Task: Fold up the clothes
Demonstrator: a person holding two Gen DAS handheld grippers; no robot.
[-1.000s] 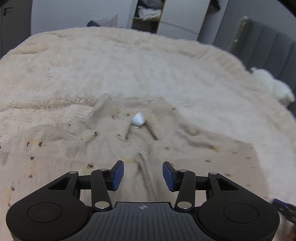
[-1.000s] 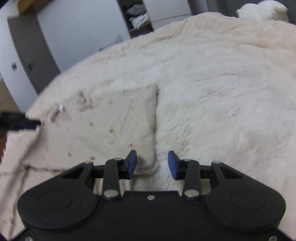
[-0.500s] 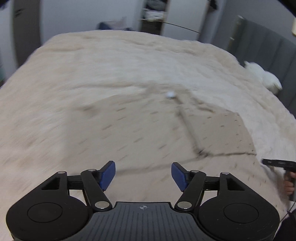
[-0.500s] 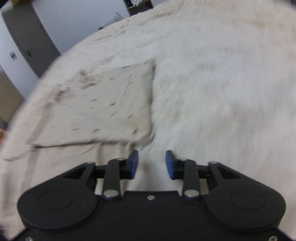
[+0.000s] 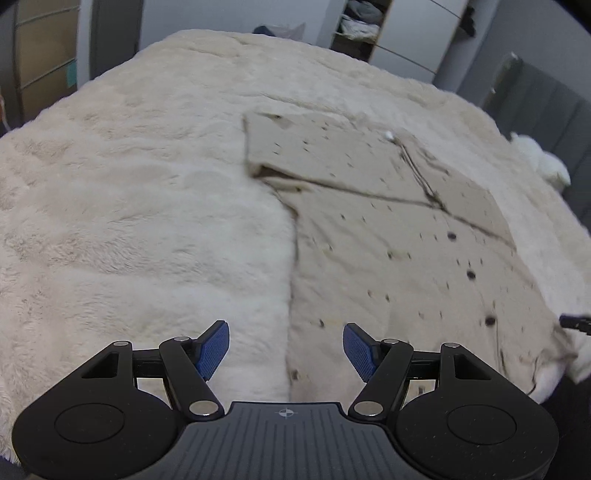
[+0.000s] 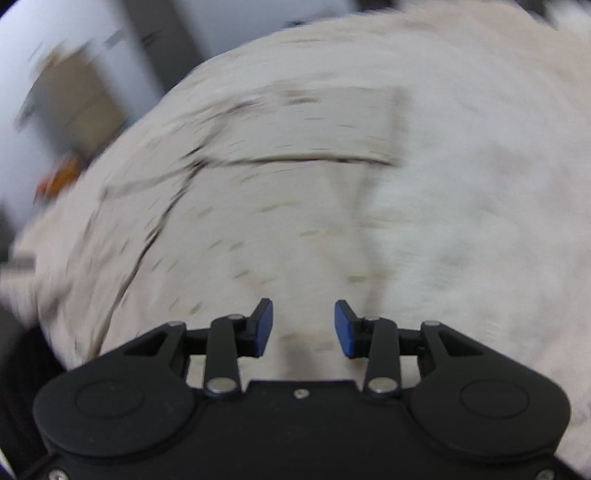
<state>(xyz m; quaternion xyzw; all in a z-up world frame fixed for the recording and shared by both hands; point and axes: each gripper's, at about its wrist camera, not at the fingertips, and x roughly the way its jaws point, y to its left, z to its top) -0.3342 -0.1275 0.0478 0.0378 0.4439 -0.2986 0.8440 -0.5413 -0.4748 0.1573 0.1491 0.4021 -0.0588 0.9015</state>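
On the fluffy cream blanket (image 5: 140, 206) lies a beige speckled garment (image 5: 388, 240), spread flat with its upper part folded over, a small white tag (image 5: 389, 135) near its far edge. Nothing rests on it. Above its near left edge the left gripper (image 5: 286, 350) hangs wide apart, empty. The right gripper (image 6: 303, 328) gapes over blurred cloth (image 6: 258, 206). Beyond the bed, an open wardrobe (image 5: 360, 26) holds piled clothes.

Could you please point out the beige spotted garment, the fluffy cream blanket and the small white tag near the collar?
beige spotted garment (image 5: 399, 258), left wrist view, on its flat body panel.
fluffy cream blanket (image 5: 147, 221), left wrist view, on bare pile left of the garment.
small white tag (image 5: 389, 135), left wrist view, on its middle.
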